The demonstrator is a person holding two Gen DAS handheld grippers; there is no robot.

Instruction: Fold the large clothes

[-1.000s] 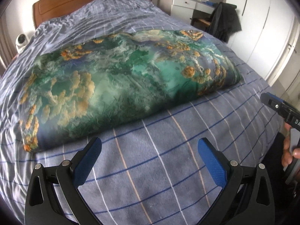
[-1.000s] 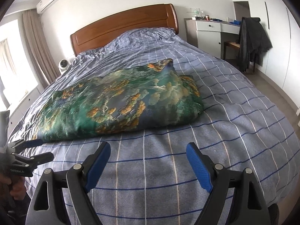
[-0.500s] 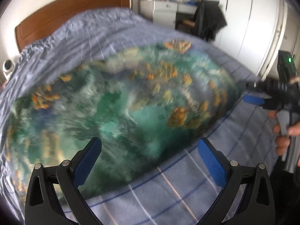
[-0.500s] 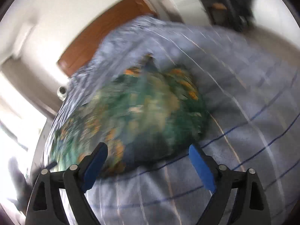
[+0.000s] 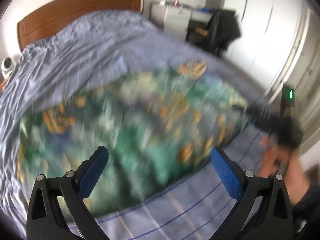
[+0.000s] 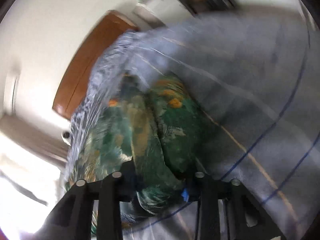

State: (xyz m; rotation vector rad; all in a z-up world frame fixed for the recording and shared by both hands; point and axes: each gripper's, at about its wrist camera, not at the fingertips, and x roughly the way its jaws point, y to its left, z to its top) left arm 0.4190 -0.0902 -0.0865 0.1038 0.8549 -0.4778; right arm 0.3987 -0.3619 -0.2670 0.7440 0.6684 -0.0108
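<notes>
Motion blur smears the green patterned cloth (image 5: pixel 128 132) and the right gripper (image 5: pixel 268 120) at the bed's right edge — its jaws unreadable there. In the right wrist view cloth (image 6: pixel 152 150) covers the gripper's (image 6: pixel 158 182) fingertips — only a blue sliver shows.

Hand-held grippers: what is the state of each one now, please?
Left hand-held gripper: open, holding nothing.
Right hand-held gripper: closed on the green patterned fabric.

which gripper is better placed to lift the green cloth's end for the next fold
Right. The right gripper already has the green patterned cloth bunched between its fingers, while the left gripper hangs open short of the cloth's near edge, gripping nothing.
</notes>
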